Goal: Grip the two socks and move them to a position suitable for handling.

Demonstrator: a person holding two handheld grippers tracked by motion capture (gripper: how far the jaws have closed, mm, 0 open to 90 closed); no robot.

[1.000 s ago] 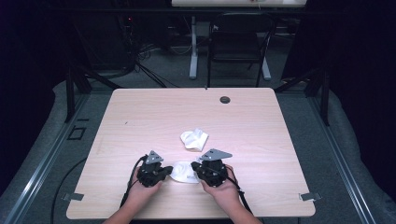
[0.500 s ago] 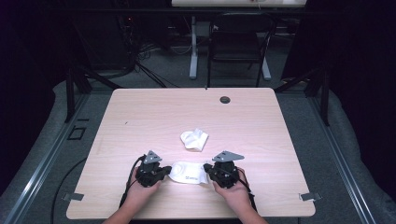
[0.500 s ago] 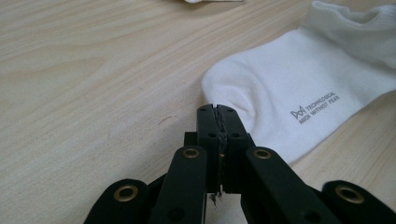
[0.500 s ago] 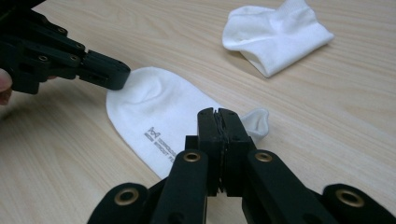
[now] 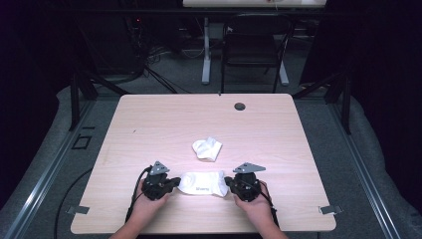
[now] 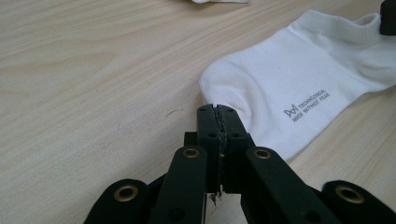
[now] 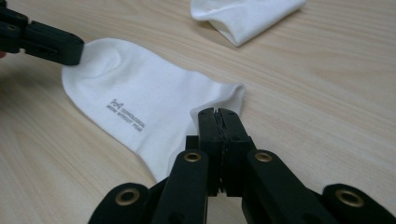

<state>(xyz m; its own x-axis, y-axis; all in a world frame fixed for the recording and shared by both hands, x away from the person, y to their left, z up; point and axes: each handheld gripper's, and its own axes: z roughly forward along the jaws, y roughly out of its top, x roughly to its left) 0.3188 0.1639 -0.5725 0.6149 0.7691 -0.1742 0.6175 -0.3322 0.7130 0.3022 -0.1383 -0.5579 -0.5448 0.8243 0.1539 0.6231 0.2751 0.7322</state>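
Observation:
A white sock (image 5: pixel 201 182) with small grey lettering lies flat and stretched near the table's front edge. My left gripper (image 5: pixel 176 182) is shut on its toe end, and in the left gripper view the closed jaws (image 6: pixel 218 109) meet at the rounded edge of the sock (image 6: pixel 289 79). My right gripper (image 5: pixel 228 183) is shut on the cuff end. In the right gripper view the jaws (image 7: pixel 218 112) pinch the raised cuff of the sock (image 7: pixel 140 93), with the left gripper (image 7: pixel 77 49) at its far end.
A second white sock (image 5: pixel 207 148), folded loosely, lies just beyond the first, toward the middle of the wooden table (image 5: pixel 149 124). A round dark grommet (image 5: pixel 240 106) sits near the table's far edge. A dark chair (image 5: pixel 254 45) and desk legs stand behind the table.
My right gripper has moved to the right and slightly toward the front edge, and the sock between the two grippers has been drawn out longer and flatter. The left gripper has stayed in place.

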